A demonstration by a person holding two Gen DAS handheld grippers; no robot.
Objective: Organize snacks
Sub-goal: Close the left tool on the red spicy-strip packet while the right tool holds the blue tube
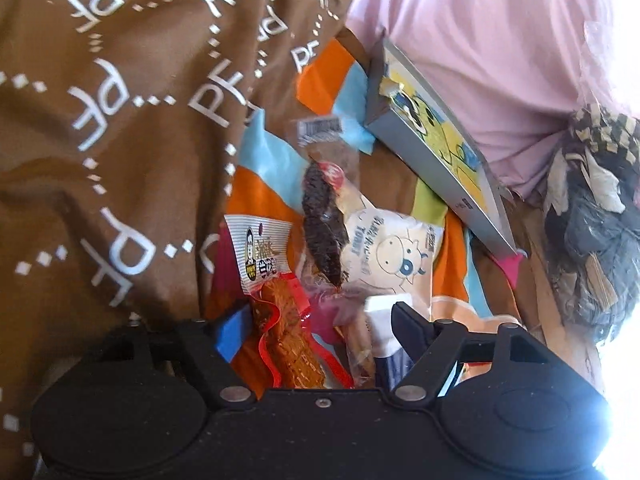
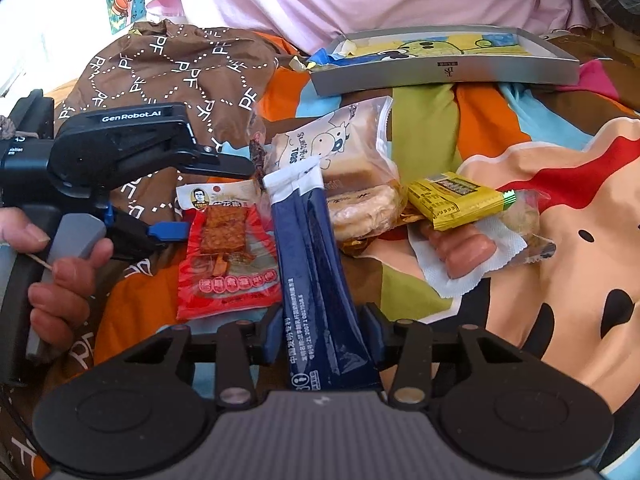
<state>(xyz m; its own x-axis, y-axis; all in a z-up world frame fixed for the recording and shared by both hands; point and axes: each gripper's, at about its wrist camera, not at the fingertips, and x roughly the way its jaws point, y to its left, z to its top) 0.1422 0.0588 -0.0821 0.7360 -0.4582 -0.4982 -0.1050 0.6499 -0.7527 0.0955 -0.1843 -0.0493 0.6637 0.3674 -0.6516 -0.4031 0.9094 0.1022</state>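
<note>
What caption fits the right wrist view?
Right gripper clamps navy stick sachets above scattered snacks; left gripper open beside the red tofu packet.

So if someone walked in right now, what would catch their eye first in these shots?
Probably the dark blue sachets, standing straight up the middle, clamped in the right gripper. Left of them the open left gripper hovers by a red dried tofu packet. Behind the snacks, a grey shallow box with a yellow cartoon lining waits on the colourful bedspread.

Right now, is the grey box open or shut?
Open: the grey box has no lid on it, and its yellow cartoon-printed inside shows, with no snacks visible in it.
</note>
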